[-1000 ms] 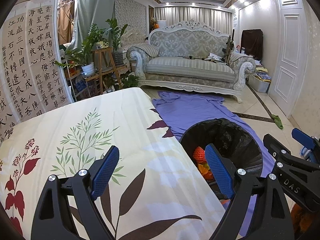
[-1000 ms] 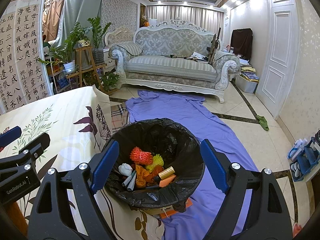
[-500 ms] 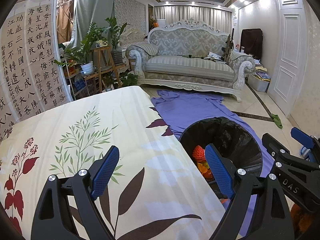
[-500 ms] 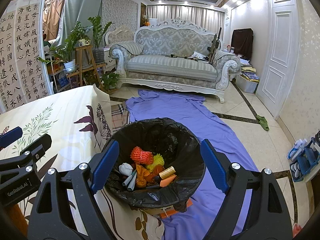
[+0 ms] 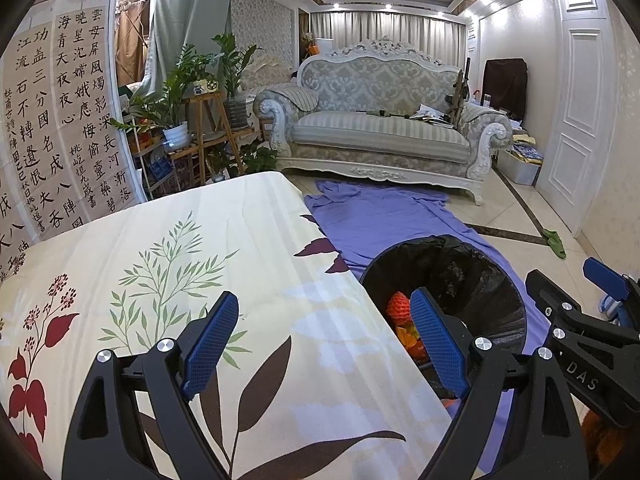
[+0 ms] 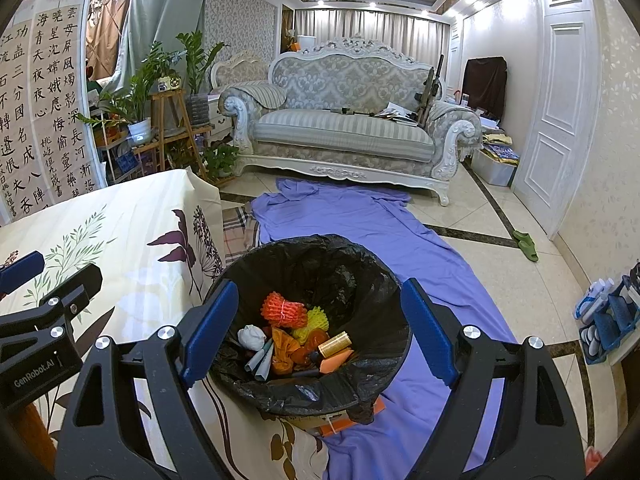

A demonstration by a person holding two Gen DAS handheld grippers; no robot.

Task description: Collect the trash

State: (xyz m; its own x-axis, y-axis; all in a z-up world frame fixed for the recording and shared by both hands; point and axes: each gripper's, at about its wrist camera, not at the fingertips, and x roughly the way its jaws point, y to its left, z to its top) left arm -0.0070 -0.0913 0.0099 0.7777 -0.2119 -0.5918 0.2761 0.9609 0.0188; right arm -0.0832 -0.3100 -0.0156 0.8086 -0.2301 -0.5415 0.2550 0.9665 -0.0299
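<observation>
A bin with a black liner point(image 6: 320, 264) stands on the floor beside the table; it also shows in the left wrist view point(image 5: 472, 272). Inside lie an orange foam net point(image 6: 282, 310), a yellow net point(image 6: 314, 318), a white wad point(image 6: 251, 336), a gold roll point(image 6: 335, 344) and paper scraps. My right gripper point(image 6: 320, 334) is open and empty above the bin. My left gripper point(image 5: 324, 342) is open and empty above the table's floral cloth point(image 5: 180, 272), near its right edge.
A purple sheet point(image 6: 360, 224) lies on the floor between the bin and a sofa point(image 6: 344, 132). Plants on wooden stands point(image 5: 192, 112) are at the back left. Green slippers point(image 6: 526, 244) lie by a white door point(image 6: 560, 120).
</observation>
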